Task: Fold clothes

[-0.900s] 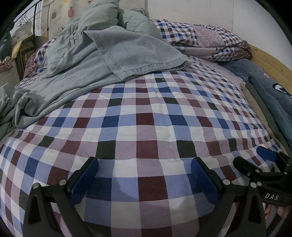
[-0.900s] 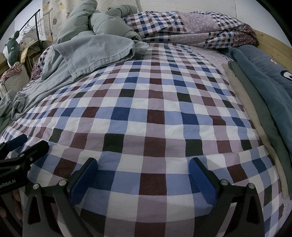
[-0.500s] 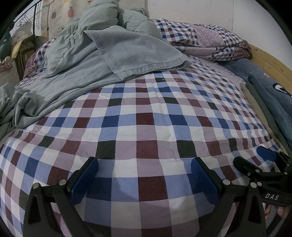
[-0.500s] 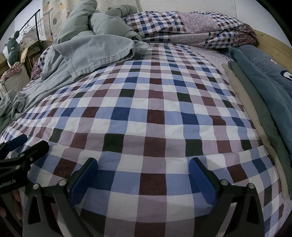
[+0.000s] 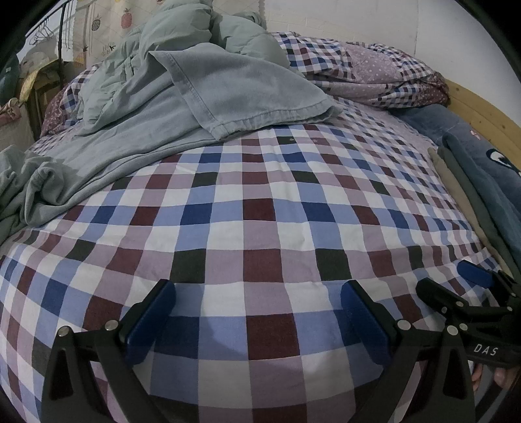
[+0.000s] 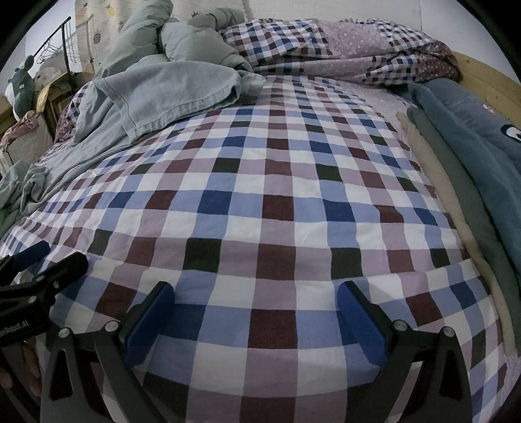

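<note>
Left wrist view, left gripper (image 5: 257,320) jaws wide, empty, over checked bed (image 5: 260,227), grey garment (image 5: 208,107) well ahead and left of jaws, folded pile (image 5: 482,195) far right, right gripper (image 6: 254,320) jaws wide, empty, garment (image 6: 162,94) ahead-left.

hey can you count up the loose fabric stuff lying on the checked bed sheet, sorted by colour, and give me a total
Grey-green, rumpled at the far left: 2, a flat garment and a puffy quilted piece.
Blue, along the right edge: 1, a fleece item.
Beige: 1, a folded layer.
Dark grey-green: 1, a folded layer.
Checked and dotted: 1, a bundle at the far end.
Total: 6.
</note>
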Motion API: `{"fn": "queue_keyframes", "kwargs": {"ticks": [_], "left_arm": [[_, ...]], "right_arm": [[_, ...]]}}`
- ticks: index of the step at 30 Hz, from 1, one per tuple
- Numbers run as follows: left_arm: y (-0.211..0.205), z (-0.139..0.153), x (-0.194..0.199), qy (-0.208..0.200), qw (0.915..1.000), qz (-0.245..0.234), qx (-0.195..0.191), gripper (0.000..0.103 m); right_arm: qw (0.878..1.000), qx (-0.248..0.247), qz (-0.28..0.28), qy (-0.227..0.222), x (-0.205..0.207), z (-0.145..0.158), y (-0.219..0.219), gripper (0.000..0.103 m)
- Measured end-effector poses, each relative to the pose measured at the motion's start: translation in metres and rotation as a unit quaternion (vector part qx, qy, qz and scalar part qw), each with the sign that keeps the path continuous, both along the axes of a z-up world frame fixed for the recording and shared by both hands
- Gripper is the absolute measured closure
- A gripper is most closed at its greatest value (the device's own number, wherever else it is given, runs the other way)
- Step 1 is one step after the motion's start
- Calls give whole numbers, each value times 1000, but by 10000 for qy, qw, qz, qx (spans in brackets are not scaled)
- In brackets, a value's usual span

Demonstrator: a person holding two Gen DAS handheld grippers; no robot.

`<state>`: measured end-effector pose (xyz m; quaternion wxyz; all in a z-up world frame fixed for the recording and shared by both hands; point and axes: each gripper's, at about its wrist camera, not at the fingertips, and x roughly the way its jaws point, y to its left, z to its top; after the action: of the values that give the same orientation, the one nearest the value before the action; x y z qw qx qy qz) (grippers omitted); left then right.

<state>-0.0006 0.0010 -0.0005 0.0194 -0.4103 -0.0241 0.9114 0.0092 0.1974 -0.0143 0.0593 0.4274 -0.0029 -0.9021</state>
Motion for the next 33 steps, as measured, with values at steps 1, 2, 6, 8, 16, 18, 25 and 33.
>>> {"fn": "queue_keyframes", "kwargs": {"ticks": [1, 2, 6, 8, 16, 18, 25, 33], "left_arm": [[0, 0, 0, -1, 10000, 0, -5, 0], [1, 0, 0, -1, 10000, 0, -11, 0], [2, 0, 0, -4, 10000, 2, -61, 0], [2, 0, 0, -3, 10000, -2, -64, 0], [-1, -1, 0, 3, 10000, -24, -28, 0], [-2, 0, 0, 17, 10000, -28, -10, 0], [-6, 6, 3, 81, 9999, -52, 130, 0], [-17, 15, 6, 141, 9998, 75, 121, 0]], "right_arm": [[10000, -5, 0, -4, 0, 0, 0, 1], [10000, -12, 0, -9, 0, 0, 0, 1], [10000, -36, 0, -22, 0, -1, 1, 1], [10000, -63, -4, -28, 0, -1, 2, 1], [9999, -139, -12, -35, 0, -1, 4, 1], [9999, -149, -15, -37, 0, -1, 4, 1], [9998, -179, -34, -23, 0, 0, 4, 1], [9998, -186, -49, -10, -1, 0, 2, 1]]}}
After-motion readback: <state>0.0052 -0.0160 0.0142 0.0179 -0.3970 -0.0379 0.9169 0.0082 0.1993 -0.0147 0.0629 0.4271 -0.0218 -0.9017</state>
